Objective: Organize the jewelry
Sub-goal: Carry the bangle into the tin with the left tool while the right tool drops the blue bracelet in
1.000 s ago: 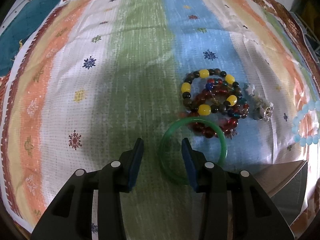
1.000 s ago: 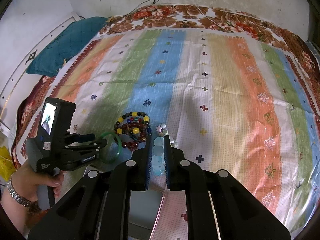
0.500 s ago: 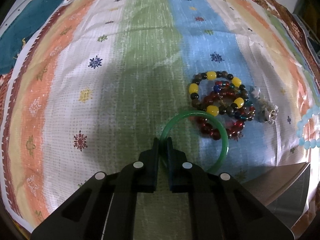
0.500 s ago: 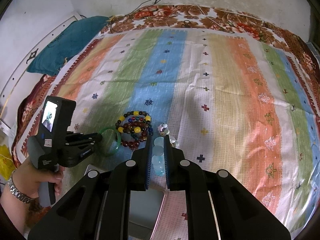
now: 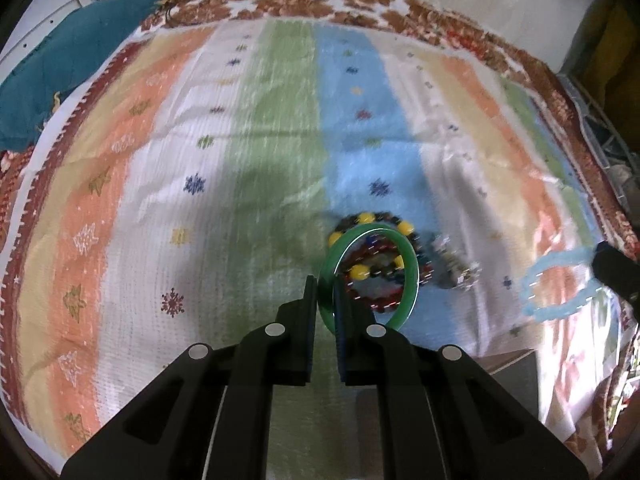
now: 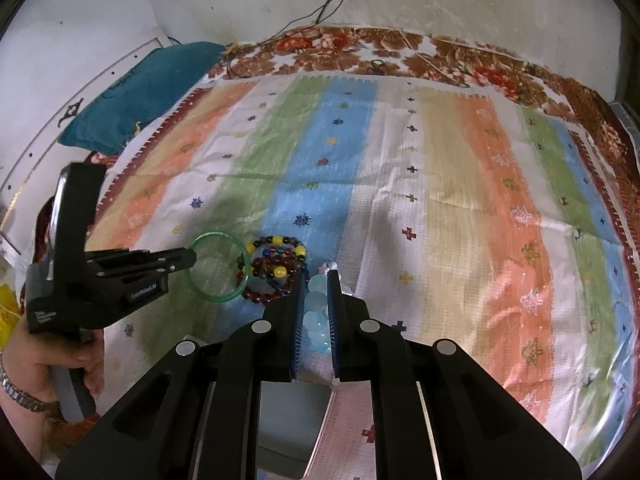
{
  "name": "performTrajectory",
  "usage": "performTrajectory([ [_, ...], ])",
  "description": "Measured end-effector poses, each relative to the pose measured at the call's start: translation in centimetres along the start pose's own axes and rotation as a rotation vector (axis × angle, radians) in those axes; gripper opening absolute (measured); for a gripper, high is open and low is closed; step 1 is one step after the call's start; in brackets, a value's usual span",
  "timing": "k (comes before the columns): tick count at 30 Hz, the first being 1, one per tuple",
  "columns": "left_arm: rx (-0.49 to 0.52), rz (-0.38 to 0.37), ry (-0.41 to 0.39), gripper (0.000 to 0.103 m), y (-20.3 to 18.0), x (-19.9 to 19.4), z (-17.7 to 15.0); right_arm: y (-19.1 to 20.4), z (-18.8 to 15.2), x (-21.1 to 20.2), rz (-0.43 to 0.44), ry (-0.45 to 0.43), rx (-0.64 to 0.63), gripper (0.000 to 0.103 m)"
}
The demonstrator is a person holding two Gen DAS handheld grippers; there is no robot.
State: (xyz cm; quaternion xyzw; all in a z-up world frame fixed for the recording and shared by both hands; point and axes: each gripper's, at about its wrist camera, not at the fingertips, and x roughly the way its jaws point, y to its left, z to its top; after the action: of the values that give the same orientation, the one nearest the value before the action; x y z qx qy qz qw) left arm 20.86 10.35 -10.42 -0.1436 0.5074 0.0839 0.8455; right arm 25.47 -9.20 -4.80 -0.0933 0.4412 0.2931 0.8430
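My left gripper (image 5: 326,284) is shut on the rim of a green bangle (image 5: 406,252), which hangs lifted above the striped cloth. From the right wrist view the same left gripper (image 6: 192,258) holds the green bangle (image 6: 218,298) clear of the bed. My right gripper (image 6: 316,276) is shut on a pale blue bead bracelet (image 6: 314,322); that pale blue bracelet (image 5: 556,284) hangs at the right of the left wrist view. A heap of beaded bracelets (image 6: 276,268) with yellow, red and dark beads lies on the blue stripe, and this heap (image 5: 378,272) shows through the bangle.
A small silvery trinket cluster (image 5: 456,268) lies just right of the bead heap. A grey box (image 6: 296,412) sits at the near edge under my right gripper, and its corner (image 5: 508,364) shows in the left wrist view. A teal pillow (image 6: 140,92) lies far left. A hand (image 6: 52,364) grips the left tool.
My left gripper closed on the green bangle's rim, then lifted it off the cloth. The right gripper stayed put, still holding the pale blue bracelet.
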Motion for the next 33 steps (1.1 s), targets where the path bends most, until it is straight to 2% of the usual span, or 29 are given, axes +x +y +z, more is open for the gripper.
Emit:
performTrajectory([
  [4,0.029,-0.006,-0.060,0.008,-1.3,-2.0,0.4,0.0,-0.1,-0.6,0.012,-0.012,0.001,0.012],
  [7,0.064,0.019,-0.120,0.008,-2.5,-3.6,0.6,0.3,-0.3,-1.1,0.023,-0.010,-0.009,0.012],
  [10,0.074,-0.010,-0.130,0.008,-3.1,-4.6,0.0,0.6,-0.5,-1.3,0.016,-0.014,-0.027,0.012],
  [15,0.069,-0.018,-0.170,0.008,-3.4,-6.5,-1.1,0.7,-0.8,-2.5,0.028,-0.042,-0.029,0.012],
  [24,0.061,-0.044,-0.179,0.008,-3.7,-8.2,-3.4,1.2,-2.1,-3.9,0.035,-0.050,-0.030,0.012],
  [28,0.083,-0.011,-0.188,0.008,-4.3,-8.7,-4.7,1.7,-3.0,-4.0,-0.011,-0.046,-0.050,0.012],
  [33,0.090,-0.015,-0.175,0.008,-4.7,-8.9,-6.1,1.9,-4.1,-4.4,0.003,-0.035,-0.044,0.012],
])
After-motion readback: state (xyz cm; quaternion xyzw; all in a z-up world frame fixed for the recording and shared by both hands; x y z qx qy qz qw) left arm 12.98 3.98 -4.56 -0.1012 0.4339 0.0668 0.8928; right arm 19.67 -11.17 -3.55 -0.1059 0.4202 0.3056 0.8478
